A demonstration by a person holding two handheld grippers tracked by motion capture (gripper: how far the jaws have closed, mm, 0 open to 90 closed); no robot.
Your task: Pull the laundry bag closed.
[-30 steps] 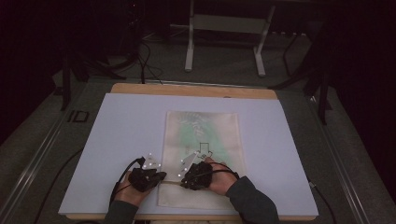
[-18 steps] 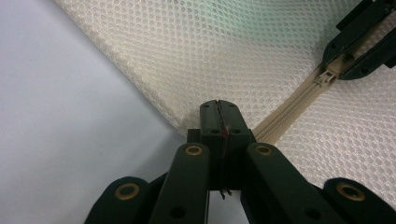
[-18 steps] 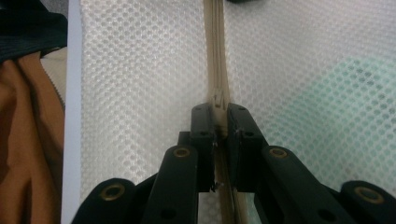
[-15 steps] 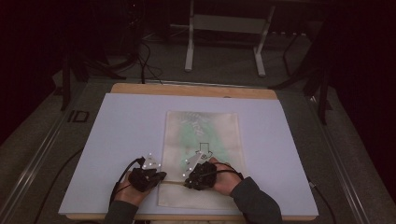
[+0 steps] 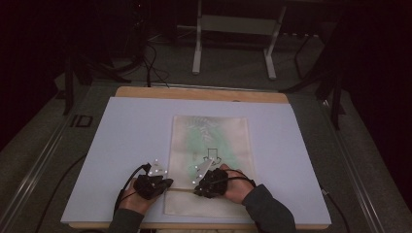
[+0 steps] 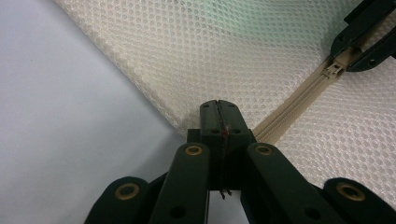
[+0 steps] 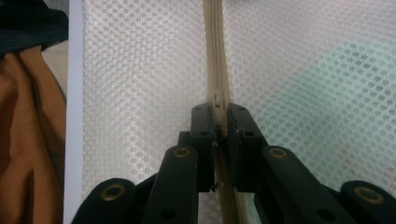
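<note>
A cream mesh zip bag [image 5: 211,145] with something green inside lies flat on the white mat [image 5: 131,141]. Its zipper [image 6: 289,109] runs across the bag's near end. My left gripper [image 5: 166,184] [image 6: 218,114] is shut on the bag's edge at the zipper's end. My right gripper [image 5: 197,189] [image 7: 218,116] is shut on the zipper pull [image 7: 217,100], a short way along the zipper from the left one. In the left gripper view the right gripper [image 6: 348,58] grips the slider [image 6: 332,71] at the upper right.
The mat covers a wooden table [image 5: 194,93] with dark floor around it. A metal stand [image 5: 233,43] is behind the table. The near table edge and an orange garment [image 7: 28,140] lie just left of the bag in the right gripper view.
My right gripper has slid slightly to the right along the zipper. The left gripper has stayed where it was.
</note>
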